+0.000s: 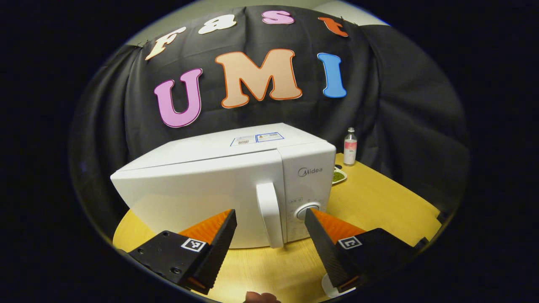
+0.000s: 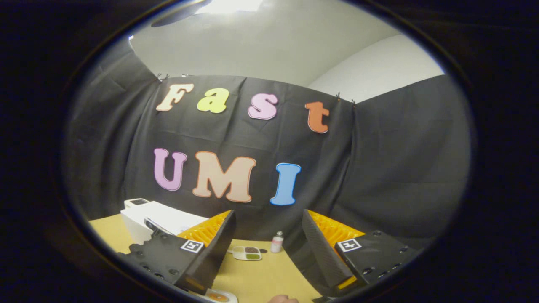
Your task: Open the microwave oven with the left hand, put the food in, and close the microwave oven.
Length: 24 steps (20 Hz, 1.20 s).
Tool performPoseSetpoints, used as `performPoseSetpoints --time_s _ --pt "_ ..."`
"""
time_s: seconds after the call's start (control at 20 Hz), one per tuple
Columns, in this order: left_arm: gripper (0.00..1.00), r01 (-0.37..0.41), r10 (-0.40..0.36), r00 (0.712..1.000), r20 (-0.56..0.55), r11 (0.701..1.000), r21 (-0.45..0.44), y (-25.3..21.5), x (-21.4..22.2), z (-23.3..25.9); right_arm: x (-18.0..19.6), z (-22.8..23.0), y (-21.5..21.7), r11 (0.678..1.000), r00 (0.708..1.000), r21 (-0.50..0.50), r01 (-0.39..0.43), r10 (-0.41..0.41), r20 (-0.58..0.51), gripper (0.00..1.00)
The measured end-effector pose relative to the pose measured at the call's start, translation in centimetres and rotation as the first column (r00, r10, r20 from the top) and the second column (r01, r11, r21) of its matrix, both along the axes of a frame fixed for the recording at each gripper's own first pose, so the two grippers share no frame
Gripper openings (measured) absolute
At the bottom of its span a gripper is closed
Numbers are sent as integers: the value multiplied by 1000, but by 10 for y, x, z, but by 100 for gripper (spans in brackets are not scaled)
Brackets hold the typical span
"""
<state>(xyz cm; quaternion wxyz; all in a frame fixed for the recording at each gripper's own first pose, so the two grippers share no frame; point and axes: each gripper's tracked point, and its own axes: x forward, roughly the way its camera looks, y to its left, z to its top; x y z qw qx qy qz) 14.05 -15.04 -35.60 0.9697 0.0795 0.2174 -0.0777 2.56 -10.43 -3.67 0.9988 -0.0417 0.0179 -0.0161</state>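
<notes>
A white microwave oven (image 1: 219,176) stands on the yellow wooden table (image 1: 379,206) with its door closed. Its upright white handle (image 1: 269,214) lies straight ahead of my left gripper (image 1: 270,216), which is open, a short way in front of the handle and not touching it. A small white dish of food (image 1: 339,175) with green contents rests to the right of the oven. In the right gripper view the oven (image 2: 156,221) is at the far left and the dish (image 2: 246,253) lies far ahead on the table. My right gripper (image 2: 267,219) is open and holds nothing.
A small clear bottle (image 1: 350,146) with a pink label stands behind the dish near the black cloth wall; the bottle (image 2: 276,242) is also in the right gripper view. Another white dish (image 2: 217,296) peeks in below the right gripper's left finger.
</notes>
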Motion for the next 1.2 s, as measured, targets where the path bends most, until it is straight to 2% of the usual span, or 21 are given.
performPoseSetpoints --time_s 0.15,0.25,0.35,0.6,0.65,0.7,0.75,0.8,1.2 --pt "97 13 -13 1000 -17 1000 -14 -8 6 -8 1 -1 -8 1000 1000 -8 12 -12 -4 99" --pt "91 16 -17 999 -36 999 -28 -11 6 -15 1 5 -12 1000 1000 -4 18 -18 9 96" --pt "83 -17 15 999 -42 999 -40 -7 8 -16 2 7 -16 1000 1000 -7 21 -21 21 97" --pt "78 -56 55 995 -86 998 -12 3 8 -28 2 5 -20 999 999 -15 32 -32 16 96" --pt "73 -75 76 993 -86 997 7 8 9 -27 2 4 -21 999 999 -22 33 -33 16 96" --pt "60 -57 55 993 -101 998 -18 0 11 -32 2 3 -21 999 999 -26 33 -33 15 96" --pt "31 -68 66 992 -110 998 -12 -2 10 -32 2 2 -20 999 999 -27 33 -32 13 96" --pt "24 -67 66 991 -116 998 -7 -1 6 -31 3 2 -19 999 999 -27 32 -31 9 96" --pt "13 -68 53 982 -183 995 -75 2 4 -28 3 0 -13 999 1000 -28 23 -23 -1 97"
